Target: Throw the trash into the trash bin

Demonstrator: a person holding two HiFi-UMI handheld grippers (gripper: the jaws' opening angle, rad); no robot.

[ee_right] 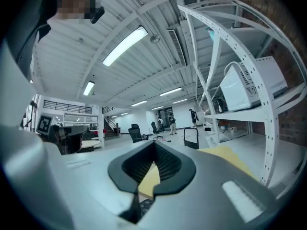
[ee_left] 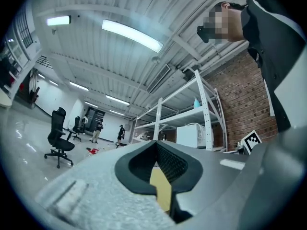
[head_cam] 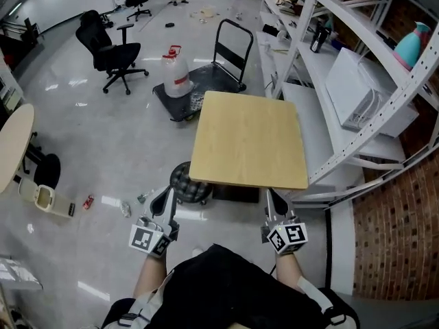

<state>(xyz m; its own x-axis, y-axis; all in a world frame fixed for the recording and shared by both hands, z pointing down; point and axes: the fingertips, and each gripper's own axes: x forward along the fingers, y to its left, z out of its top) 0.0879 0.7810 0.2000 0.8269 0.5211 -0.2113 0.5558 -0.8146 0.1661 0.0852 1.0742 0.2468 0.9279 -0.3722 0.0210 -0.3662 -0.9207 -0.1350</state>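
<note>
In the head view, small trash lies on the grey floor at the left: a red can (head_cam: pixel 88 201), crumpled clear plastic (head_cam: pixel 125 208) and a small scrap (head_cam: pixel 142 197). A white bin (head_cam: pixel 46 201) lies tipped on its side beside them. A black mesh bin (head_cam: pixel 186 181) stands at the near left corner of the square wooden table (head_cam: pixel 248 139). My left gripper (head_cam: pixel 169 193) (ee_left: pixel 156 143) is shut and empty, just by the mesh bin. My right gripper (head_cam: pixel 269 195) (ee_right: pixel 154 143) is shut and empty too, at the table's near edge.
A black platform cart (head_cam: pixel 206 81) carrying a water jug (head_cam: pixel 177 75) stands beyond the table. A black office chair (head_cam: pixel 110 50) is farther left. White shelving (head_cam: pixel 343 142) with a microwave (head_cam: pixel 360 94) lines the right side, backed by a brick wall. A round table (head_cam: pixel 14 146) sits at the left edge.
</note>
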